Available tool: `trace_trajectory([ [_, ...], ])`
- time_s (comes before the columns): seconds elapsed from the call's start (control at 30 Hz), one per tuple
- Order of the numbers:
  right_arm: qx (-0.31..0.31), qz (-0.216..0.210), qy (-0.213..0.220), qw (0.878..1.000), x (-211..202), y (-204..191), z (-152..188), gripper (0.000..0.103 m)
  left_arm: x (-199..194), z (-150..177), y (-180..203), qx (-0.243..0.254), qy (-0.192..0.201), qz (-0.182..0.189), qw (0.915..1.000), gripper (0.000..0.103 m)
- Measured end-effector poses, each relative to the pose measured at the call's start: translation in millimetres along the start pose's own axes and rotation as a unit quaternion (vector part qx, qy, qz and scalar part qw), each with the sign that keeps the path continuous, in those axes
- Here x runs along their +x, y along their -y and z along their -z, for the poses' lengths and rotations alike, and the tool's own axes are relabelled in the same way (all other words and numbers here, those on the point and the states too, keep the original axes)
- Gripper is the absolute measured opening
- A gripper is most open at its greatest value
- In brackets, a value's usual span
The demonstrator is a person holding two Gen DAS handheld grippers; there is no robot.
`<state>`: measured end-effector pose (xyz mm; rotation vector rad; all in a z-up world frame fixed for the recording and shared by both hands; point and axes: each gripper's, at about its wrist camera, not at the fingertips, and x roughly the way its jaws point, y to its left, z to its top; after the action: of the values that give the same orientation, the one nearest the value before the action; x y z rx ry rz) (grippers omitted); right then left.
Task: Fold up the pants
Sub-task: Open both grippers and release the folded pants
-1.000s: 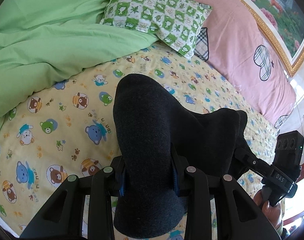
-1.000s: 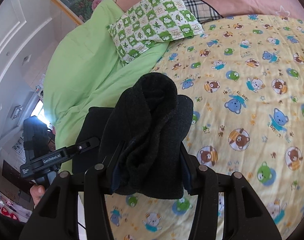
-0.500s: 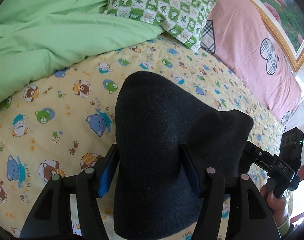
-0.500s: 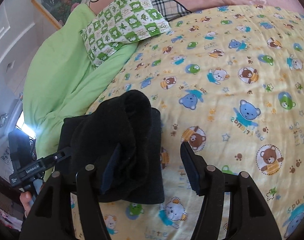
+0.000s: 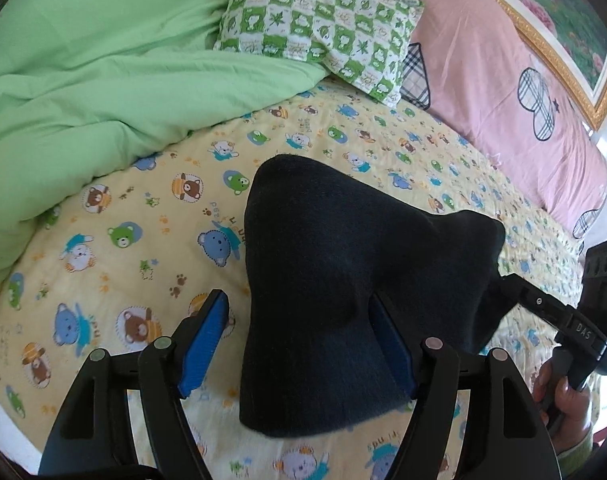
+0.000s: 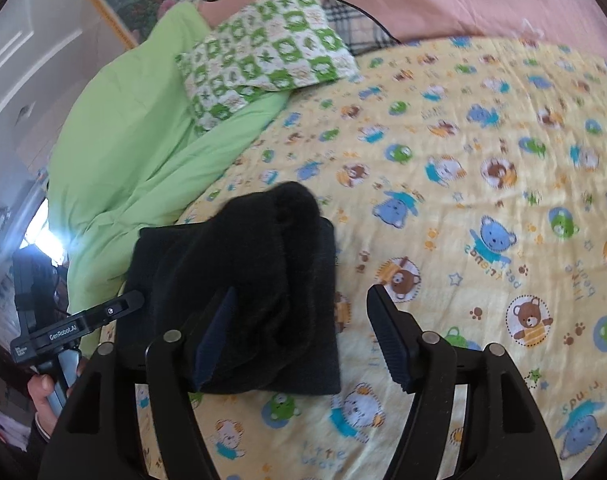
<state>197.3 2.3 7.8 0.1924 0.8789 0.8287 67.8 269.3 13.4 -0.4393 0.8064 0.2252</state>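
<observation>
Dark knit pants [image 5: 335,280] bundled on bed [image 5: 151,248], both claws [image 5: 299,336] [image 6: 303,332] wide, just released; next, withdraw toward 6 o'clock.

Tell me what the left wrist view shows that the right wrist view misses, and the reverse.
Left wrist only: the open left claw with the folded dark knit pants leaning on one pad, and the right claw's black handle.
Right wrist only: the open right claw and the left claw's handle, hand-held.
Both: the pants on the yellow bear-print sheet, the green-checked pillow, the light green duvet.
</observation>
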Motion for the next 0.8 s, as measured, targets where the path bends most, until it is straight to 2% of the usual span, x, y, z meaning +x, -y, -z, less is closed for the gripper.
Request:
trace_trajectory([
  [0.13, -0.040, 0.007, 0.007, 0.999, -13.4, -18.5, -0.3, 0.080, -15.8, 7.8, 7.9, 0.022, 0.013, -0.016, 0.9996, 0.077],
  [0.3, -0.087, 0.012, 0.016, 0.996, -29.7, -40.2, 5.4, 0.087, -29.0, 18.1, 18.8, 0.046, 0.017, -0.030, 0.9983, 0.079],
  [0.47, -0.129, 0.017, 0.021, 0.991, -36.4, -58.0, 16.2, 0.090, -39.4, 29.8, 27.1, 0.071, 0.021, -0.046, 0.9962, 0.080],
  [0.6, -0.143, 0.010, 0.024, 0.989, -36.2, -66.2, 22.6, 0.097, -42.7, 35.3, 31.4, 0.089, 0.023, -0.069, 0.9934, 0.081],
  [0.8, -0.161, 0.010, 0.023, 0.987, -35.8, -74.6, 29.8, 0.097, -49.0, 40.2, 29.6, 0.092, 0.025, -0.098, 0.9906, 0.082],
])
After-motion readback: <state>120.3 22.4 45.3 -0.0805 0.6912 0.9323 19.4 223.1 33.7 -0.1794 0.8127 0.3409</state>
